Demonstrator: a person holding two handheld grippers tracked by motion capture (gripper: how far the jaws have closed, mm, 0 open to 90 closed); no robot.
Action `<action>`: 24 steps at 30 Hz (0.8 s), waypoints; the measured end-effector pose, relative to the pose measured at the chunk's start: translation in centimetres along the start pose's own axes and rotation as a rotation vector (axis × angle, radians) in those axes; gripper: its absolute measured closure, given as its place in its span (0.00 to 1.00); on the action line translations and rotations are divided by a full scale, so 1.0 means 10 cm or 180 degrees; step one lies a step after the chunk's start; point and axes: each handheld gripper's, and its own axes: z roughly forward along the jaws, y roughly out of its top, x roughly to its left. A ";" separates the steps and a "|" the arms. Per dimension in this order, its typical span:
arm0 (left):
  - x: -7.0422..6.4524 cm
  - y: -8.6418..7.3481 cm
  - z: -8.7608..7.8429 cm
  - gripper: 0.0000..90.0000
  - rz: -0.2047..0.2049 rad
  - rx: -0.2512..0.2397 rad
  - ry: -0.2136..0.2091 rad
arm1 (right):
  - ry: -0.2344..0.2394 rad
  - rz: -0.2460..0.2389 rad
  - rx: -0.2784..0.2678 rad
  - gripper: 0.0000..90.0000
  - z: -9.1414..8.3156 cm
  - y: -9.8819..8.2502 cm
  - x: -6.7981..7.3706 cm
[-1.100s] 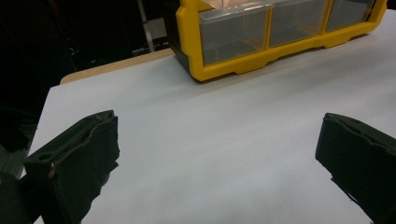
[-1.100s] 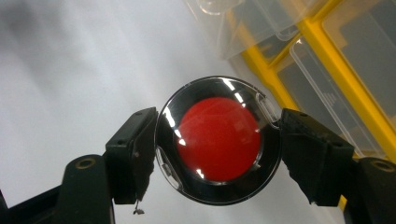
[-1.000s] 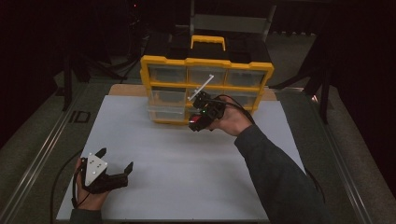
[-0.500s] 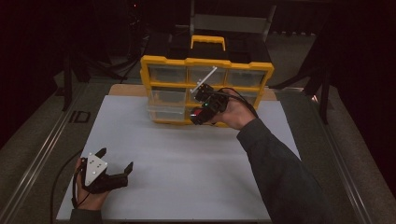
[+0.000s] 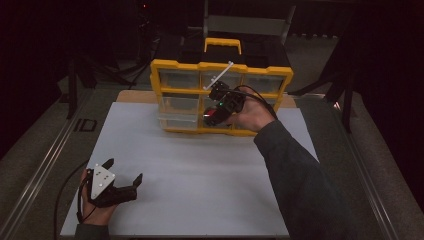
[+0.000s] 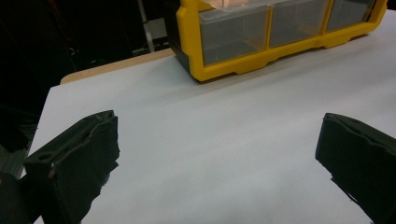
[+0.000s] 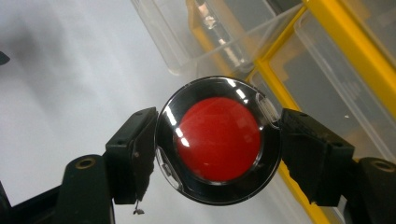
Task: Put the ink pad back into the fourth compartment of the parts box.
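My right gripper [image 5: 216, 114] is shut on a round red disc with a shiny black rim [image 7: 218, 140], its jaws pressing on the rim from both sides [image 7: 217, 145]. It hangs in front of the middle of a yellow drawer organizer [image 5: 175, 67] with clear drawers. In the right gripper view a clear drawer [image 7: 187, 37] stands pulled out just beyond the disc. My left gripper [image 5: 123, 170] rests at the near left of the white mat, jaws wide open [image 6: 219, 140] with nothing between them.
The organizer has a yellow handle [image 5: 222, 44] on top and stands at the far edge of the white mat [image 5: 200, 170]. Metal rails [image 5: 45, 165] run along the table's left side. Dark stands and gear surround the table.
My right hand has risen a little with the red disc, moving up the front of the organizer. The left gripper has stayed in place.
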 end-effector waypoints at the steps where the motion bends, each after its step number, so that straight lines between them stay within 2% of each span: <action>1: 0.00 0.00 0.00 0.00 0.0000 -0.0001 0.0000 | -0.0007 -0.0007 -0.0013 0.33 0.00 0.01 0.00; 24: 0.00 0.00 -0.01 0.00 -0.0004 -0.0006 0.0004 | -0.0045 0.0087 -0.0096 0.33 -0.10 0.24 -0.06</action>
